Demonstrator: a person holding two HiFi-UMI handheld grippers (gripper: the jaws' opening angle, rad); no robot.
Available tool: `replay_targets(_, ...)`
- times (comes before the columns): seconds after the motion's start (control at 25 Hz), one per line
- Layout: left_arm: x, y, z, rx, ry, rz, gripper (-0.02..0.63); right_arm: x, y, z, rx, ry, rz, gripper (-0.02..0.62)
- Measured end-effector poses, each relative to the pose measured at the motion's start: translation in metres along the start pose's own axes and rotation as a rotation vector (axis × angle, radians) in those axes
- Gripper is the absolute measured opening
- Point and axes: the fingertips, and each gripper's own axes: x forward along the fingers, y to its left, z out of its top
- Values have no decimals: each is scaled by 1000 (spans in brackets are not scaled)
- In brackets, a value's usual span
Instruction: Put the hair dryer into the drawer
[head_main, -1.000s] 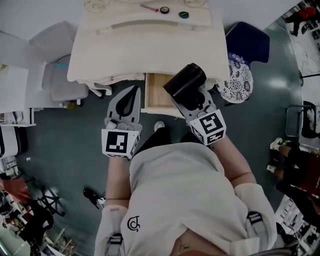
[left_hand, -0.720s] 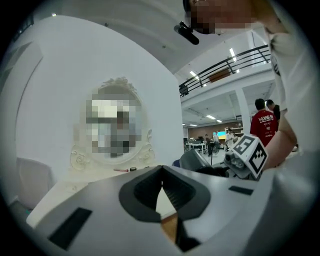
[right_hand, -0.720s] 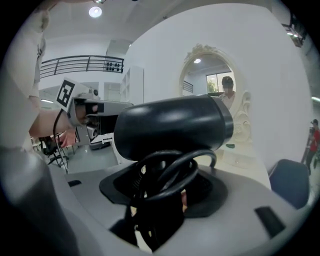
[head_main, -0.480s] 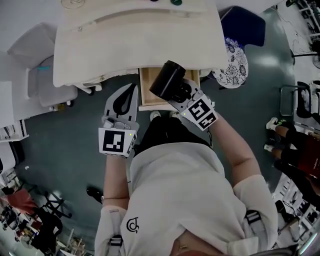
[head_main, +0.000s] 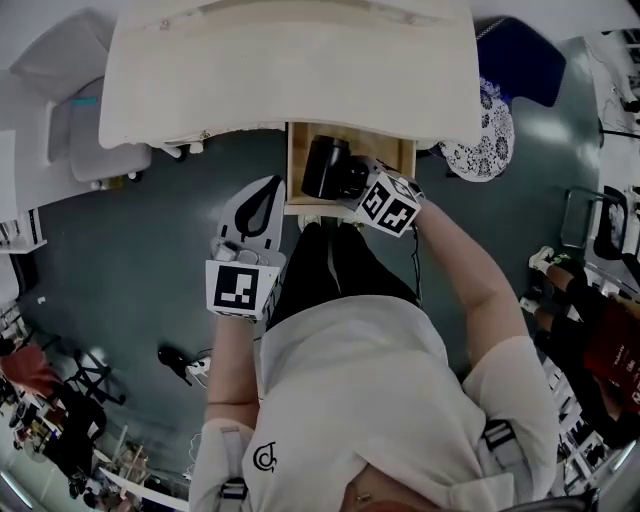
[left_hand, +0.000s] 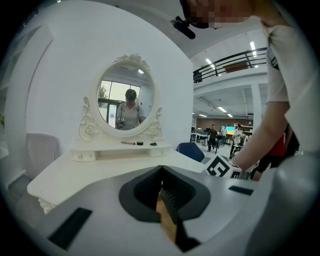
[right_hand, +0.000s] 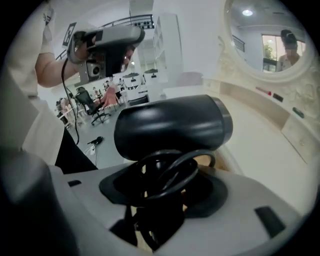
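The black hair dryer (head_main: 322, 165) hangs barrel-up over the open wooden drawer (head_main: 404, 158) under the white dressing table (head_main: 280, 80). My right gripper (head_main: 347, 182) is shut on its handle, which has the black cord coiled round it. In the right gripper view the dryer's barrel (right_hand: 170, 125) lies across the right gripper (right_hand: 161, 186), above the cord loops. My left gripper (head_main: 273, 184) is shut and empty, left of the drawer's front corner and below the table's edge. In the left gripper view its tips (left_hand: 161, 172) meet in front of the tabletop (left_hand: 95, 172).
An oval mirror (left_hand: 127, 102) stands at the back of the table, with small cosmetics (left_hand: 140, 143) on its shelf. A blue chair (head_main: 520, 60) with a patterned cushion (head_main: 482, 140) is to the right, a white chair (head_main: 60, 130) to the left. The person's feet (head_main: 310, 222) are below the drawer.
My right gripper has tipped downward and sunk with the hair dryer, from in front of the table edge to over the drawer. The left gripper has dropped a little.
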Motion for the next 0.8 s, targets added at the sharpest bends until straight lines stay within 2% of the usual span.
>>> replay_targets(0.12, 1, 7, -13, -15, 26, 16, 14, 25, -3, -21, -50, 103, 58, 259)
replay_targets(0.36, -1, 11, -28, -35, 50, 41, 14, 55, -11, -60, -82, 247, 126, 259)
replay_targets(0.8, 10, 27, -39, -19, 76, 46, 14, 89, -26, -90, -114, 377, 115, 264)
